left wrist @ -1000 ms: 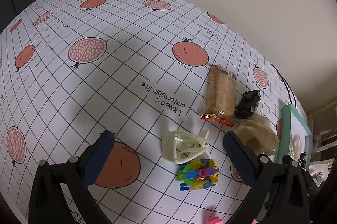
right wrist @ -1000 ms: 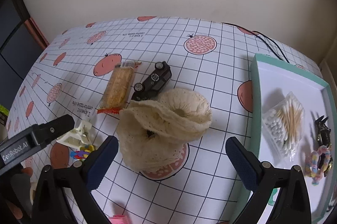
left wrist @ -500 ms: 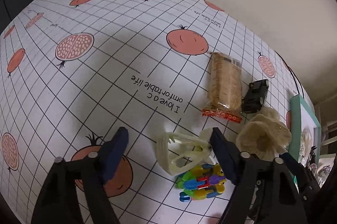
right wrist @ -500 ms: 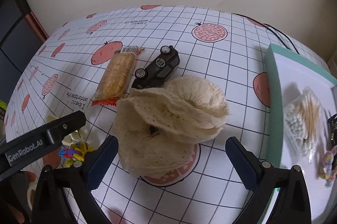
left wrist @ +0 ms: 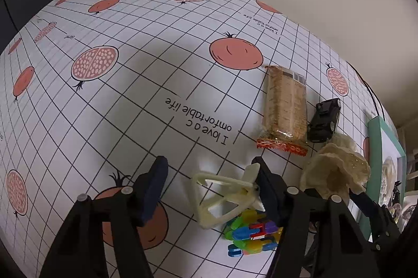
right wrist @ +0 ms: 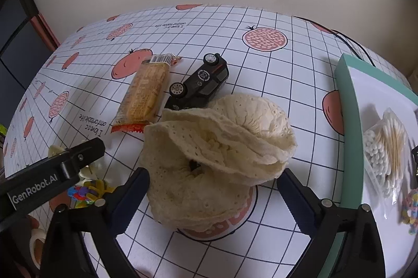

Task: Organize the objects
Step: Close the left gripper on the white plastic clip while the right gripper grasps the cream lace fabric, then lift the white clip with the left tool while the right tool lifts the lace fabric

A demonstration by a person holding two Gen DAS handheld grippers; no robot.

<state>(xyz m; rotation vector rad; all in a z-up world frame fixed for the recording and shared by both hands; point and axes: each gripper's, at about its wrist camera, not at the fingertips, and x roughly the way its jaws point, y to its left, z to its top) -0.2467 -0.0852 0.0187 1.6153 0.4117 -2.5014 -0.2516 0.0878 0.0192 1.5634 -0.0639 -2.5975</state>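
A cream hair claw clip (left wrist: 222,195) lies on the pomegranate-print tablecloth (left wrist: 130,108). My left gripper (left wrist: 210,184) is open around it, lowered close. Its right finger (left wrist: 266,186) touches the clip's end and the left finger (left wrist: 154,186) stands apart. A pile of colourful small clips (left wrist: 250,231) sits just behind the claw clip. In the right wrist view a crumpled cream lace cloth (right wrist: 222,147) sits between the fingers of my open right gripper (right wrist: 213,186), neither pad pressing it. The left gripper's body (right wrist: 52,173) shows at the lower left there.
A wrapped cracker packet (right wrist: 146,95) and a black toy car (right wrist: 201,82) lie beyond the lace cloth. A teal-rimmed tray (right wrist: 350,84) at the right holds a bag of cotton swabs (right wrist: 386,147) and a beaded bracelet (right wrist: 410,205). A black cable (right wrist: 339,35) runs behind it.
The left gripper's fingers have narrowed and come down around the claw clip. The right gripper has moved closer over the lace cloth, still wide.
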